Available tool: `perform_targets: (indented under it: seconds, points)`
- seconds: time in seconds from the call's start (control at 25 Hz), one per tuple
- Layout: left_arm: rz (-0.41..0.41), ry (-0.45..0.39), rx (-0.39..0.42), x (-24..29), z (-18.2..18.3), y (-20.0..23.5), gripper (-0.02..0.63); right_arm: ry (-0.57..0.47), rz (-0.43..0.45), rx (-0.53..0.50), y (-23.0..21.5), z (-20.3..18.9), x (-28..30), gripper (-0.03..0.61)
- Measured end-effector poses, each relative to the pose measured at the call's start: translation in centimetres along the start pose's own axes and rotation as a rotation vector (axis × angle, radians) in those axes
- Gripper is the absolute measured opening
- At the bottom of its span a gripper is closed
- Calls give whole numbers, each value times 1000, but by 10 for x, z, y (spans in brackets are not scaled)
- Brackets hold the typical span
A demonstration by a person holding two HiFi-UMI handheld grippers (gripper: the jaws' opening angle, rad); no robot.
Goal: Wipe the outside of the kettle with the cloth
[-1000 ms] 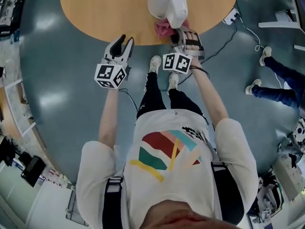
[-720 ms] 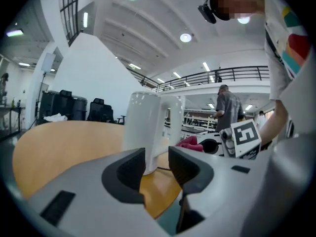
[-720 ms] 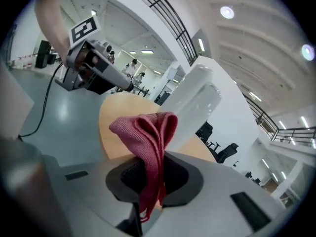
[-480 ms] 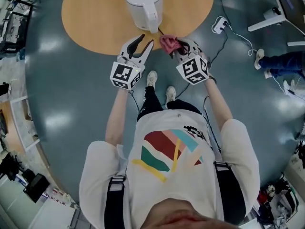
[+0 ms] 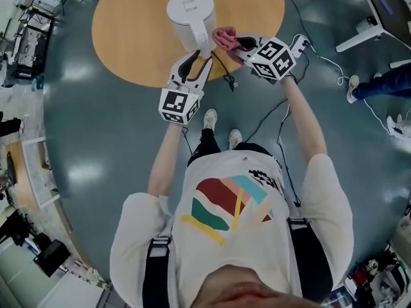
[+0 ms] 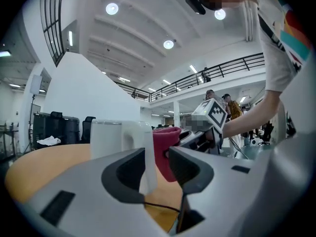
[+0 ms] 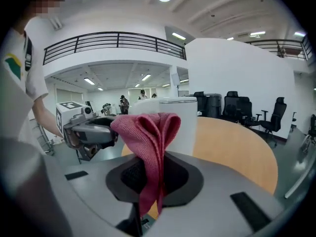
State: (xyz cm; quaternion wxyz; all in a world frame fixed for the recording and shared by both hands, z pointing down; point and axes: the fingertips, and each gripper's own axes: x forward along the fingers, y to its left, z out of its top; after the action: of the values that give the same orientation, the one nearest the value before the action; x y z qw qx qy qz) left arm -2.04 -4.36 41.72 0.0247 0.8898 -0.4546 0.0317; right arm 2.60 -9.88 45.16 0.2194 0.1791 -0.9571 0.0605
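Right claw (image 5: 239, 42) clenched on the cloth (image 5: 223, 38), its folds bunched ahead of the tips so that fabric, not claw, meets the kettle (image 5: 188, 11). The kettle stands just ahead of both claws, near the worktop (image 5: 128, 37) edge. Left claw (image 5: 200, 59) part-open and gripping nothing, handle (image 5: 204, 36) lined up between its jaws, probably to steady the kettle. Cord (image 5: 225, 72) trails below the claws. Open worktop beyond the kettle.
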Motion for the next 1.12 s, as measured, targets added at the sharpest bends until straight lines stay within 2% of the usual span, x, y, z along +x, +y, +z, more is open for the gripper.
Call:
perform_targets:
  seconds: [0.24,0.4,0.56,0.68,0.84,0.96,1.12]
  points:
    - [20,41,-23,-9,-17,19,175,47,213,-8,-1,14,34,47]
    - [34,62,-41,-13,-29,33,176,102,263,-54,-2,15,51,46]
    - [14,52,-41,-9,-25,35,176,112,293,-62,4,20,55,46]
    - [20,29,-4,-5,-13,37,176,102,285,-68,11,25,55,46]
    - [77,18,29,-13,-3,49,176,94,235,-111,26,32,61,46]
    - [110,26,23,-25,-6,57,175,84,147,-113,36,35,69,48]
    - [141,45,30,-43,-16,61,176,70,5,-62,49,38,83,48]
